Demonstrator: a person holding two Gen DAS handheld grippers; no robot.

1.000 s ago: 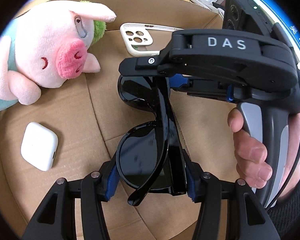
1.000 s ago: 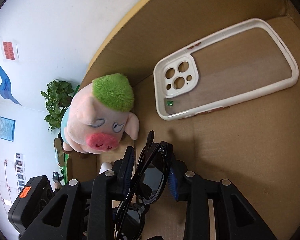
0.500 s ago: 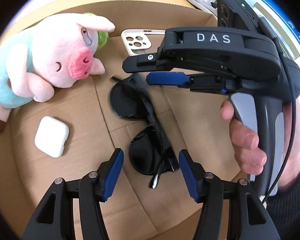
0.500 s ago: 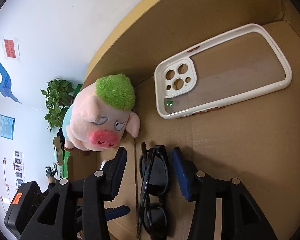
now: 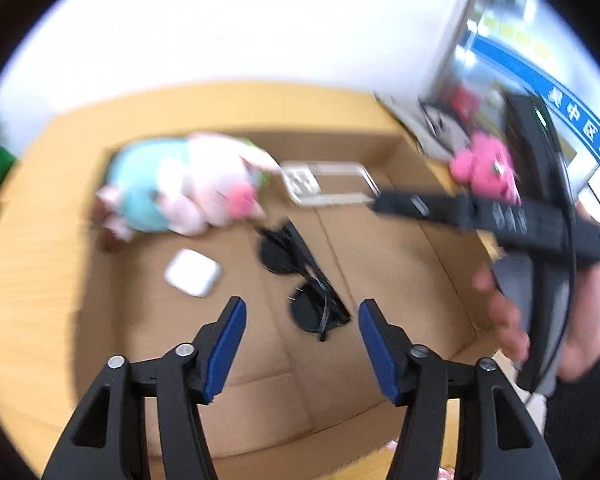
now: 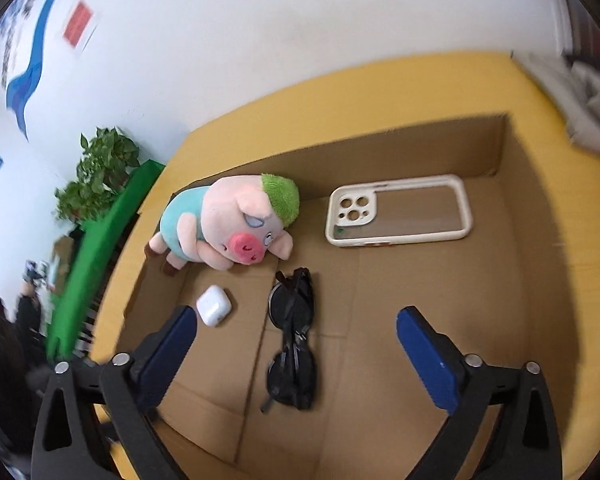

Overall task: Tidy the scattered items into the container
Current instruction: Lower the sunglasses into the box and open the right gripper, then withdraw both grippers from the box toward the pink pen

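Both the left gripper (image 5: 300, 314) and right gripper (image 6: 296, 330) hung spread and empty above the cardboard box (image 6: 440, 148). The sunglasses (image 6: 292, 340) lay at mid-frame on its floor. A pink toy (image 5: 486, 170) upper right, apparently outside the box, risked being overlooked.

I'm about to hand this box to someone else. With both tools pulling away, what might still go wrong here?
1. The sunglasses lie loose on the box floor beside the earbud case; carrying could slide them together and scuff the lenses.
2. A pink plush toy sits outside the cardboard box, so tidying may be unfinished.
3. The phone case lies flat and could be buried by further items.
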